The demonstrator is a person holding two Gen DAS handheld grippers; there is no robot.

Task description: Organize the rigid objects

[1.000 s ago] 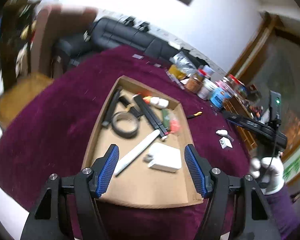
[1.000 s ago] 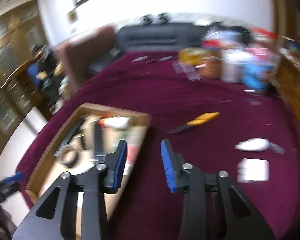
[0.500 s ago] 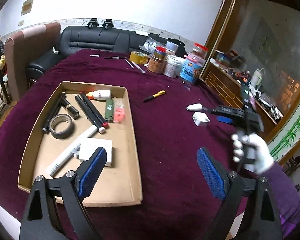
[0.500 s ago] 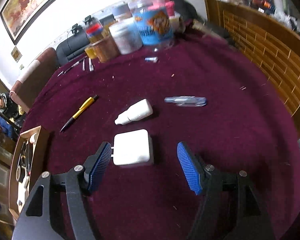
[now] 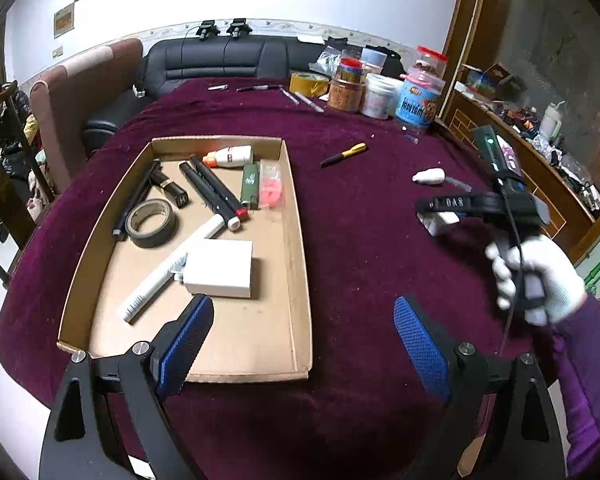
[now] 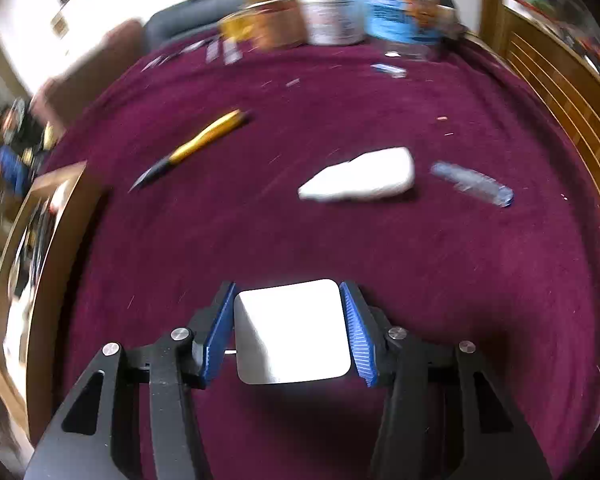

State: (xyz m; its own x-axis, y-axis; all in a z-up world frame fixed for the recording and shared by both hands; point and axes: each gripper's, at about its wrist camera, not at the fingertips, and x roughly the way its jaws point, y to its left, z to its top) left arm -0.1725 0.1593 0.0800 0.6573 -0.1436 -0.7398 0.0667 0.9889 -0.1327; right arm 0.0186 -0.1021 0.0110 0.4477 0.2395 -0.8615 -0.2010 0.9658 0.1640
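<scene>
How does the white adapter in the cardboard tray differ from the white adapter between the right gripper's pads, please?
The adapter in the tray lies free inside the cardboard tray beside a white tube; the other adapter sits on the maroon cloth, outside the tray. The first has no gripper around it; the right gripper is closing on the second. Both are white, boxy and rounded.

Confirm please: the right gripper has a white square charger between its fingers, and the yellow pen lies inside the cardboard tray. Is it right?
Not quite. The yellow pen lies on the purple cloth outside the cardboard tray, as both wrist views show. The white square charger is indeed between the closing right gripper fingers.
</scene>
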